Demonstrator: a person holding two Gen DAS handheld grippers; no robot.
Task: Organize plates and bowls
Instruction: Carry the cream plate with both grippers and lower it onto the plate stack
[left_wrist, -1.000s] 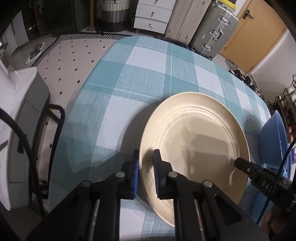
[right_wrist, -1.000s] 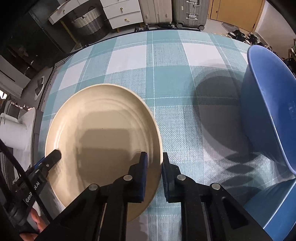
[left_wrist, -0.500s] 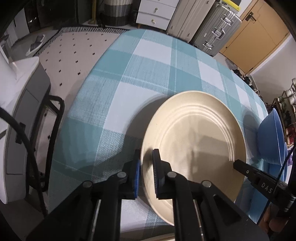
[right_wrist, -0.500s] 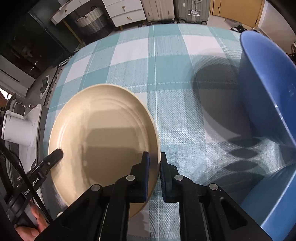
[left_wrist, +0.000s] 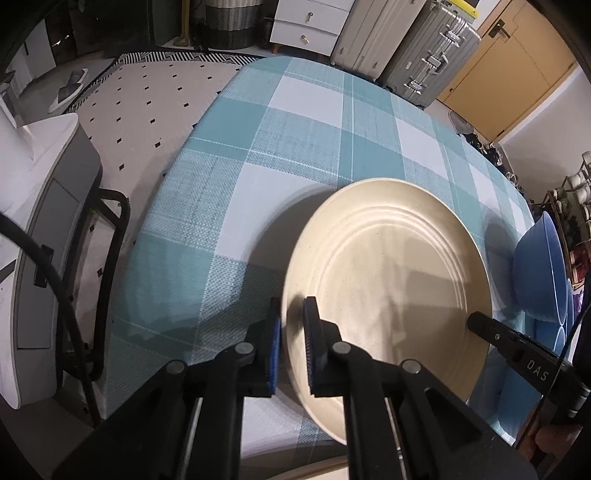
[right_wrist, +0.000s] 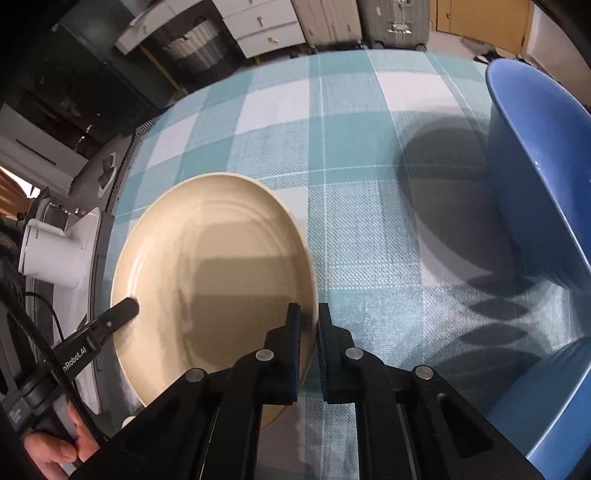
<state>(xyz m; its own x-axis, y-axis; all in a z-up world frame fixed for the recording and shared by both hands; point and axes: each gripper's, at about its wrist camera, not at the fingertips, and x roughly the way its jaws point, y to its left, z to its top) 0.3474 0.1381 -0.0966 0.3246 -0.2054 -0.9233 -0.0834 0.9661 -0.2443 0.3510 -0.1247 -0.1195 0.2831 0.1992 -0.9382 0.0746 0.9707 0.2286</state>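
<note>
A large beige plate is held above the checked tablecloth, casting a shadow on it. My left gripper is shut on the plate's left rim. My right gripper is shut on its right rim; the plate also shows in the right wrist view. A blue bowl stands on the cloth to the right, apart from the plate. It shows small in the left wrist view. A second blue dish lies at the lower right.
The tablecloth ends at a curved left edge. A white and grey appliance and a black chair frame stand left of the table. Suitcases and white drawers stand beyond the far edge.
Both grippers have lifted the plate higher and drawn it back a little toward the near edge. The blue bowl looks farther off in the left wrist view.
</note>
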